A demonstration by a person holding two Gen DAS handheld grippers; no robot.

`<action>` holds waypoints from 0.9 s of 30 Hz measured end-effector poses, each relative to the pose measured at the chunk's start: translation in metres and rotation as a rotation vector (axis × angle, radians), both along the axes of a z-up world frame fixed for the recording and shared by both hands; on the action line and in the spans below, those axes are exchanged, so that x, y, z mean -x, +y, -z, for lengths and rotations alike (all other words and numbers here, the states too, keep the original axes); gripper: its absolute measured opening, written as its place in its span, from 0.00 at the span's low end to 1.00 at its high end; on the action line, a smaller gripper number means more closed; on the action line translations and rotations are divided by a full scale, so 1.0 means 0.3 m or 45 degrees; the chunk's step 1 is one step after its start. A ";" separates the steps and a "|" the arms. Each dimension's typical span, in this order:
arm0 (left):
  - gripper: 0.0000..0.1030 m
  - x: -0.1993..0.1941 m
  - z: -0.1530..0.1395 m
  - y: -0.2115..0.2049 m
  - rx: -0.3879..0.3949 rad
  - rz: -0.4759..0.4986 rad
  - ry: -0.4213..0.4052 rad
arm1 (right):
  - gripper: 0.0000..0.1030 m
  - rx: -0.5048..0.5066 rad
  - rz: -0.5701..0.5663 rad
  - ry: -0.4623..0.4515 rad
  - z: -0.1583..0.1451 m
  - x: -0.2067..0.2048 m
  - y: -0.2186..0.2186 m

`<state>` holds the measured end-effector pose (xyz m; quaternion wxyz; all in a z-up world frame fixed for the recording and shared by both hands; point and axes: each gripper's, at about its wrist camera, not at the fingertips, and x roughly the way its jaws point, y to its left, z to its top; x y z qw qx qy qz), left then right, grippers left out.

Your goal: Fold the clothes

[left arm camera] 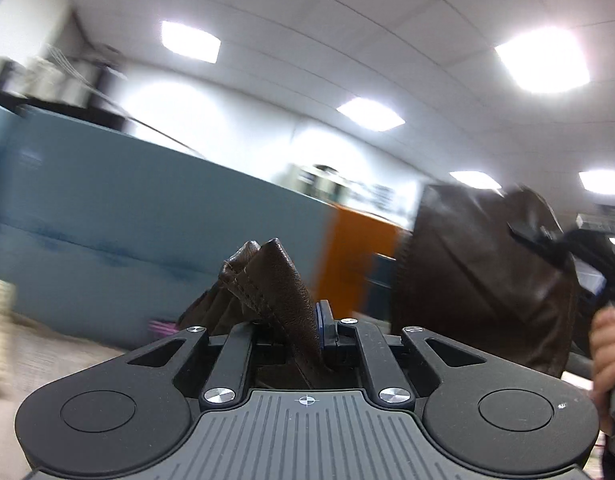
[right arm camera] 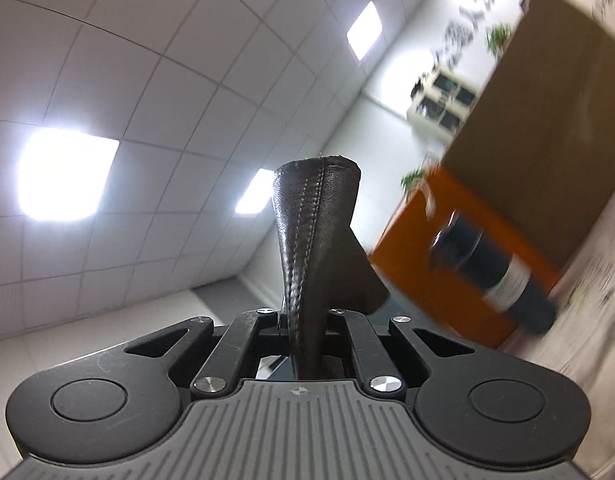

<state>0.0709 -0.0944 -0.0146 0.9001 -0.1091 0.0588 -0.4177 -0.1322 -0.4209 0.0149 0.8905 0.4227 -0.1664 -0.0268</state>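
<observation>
Leather garment point(left arm camera: 275, 280), brown and stitched, is pinched by left gripper point(left arm camera: 295, 332) and right gripper point(right arm camera: 305, 320); its lower part hidden, surroundings blurred

One dark brown leather garment point(left arm camera: 483, 276), with a stitched edge pinched in each of two grippers: the left gripper point(left arm camera: 295, 332) and the right gripper point(right arm camera: 307, 320). One hand point(left arm camera: 607, 356) at the right edge. Five ceiling light panels in the left view, three in the right. One orange cabinet point(right arm camera: 447, 264); one dark cylinder point(right arm camera: 495, 272) near it
</observation>
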 end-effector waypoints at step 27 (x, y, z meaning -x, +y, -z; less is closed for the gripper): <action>0.50 -0.179 0.274 0.313 -0.014 -0.070 0.791 | 0.51 -0.105 0.201 0.759 0.385 0.002 -0.012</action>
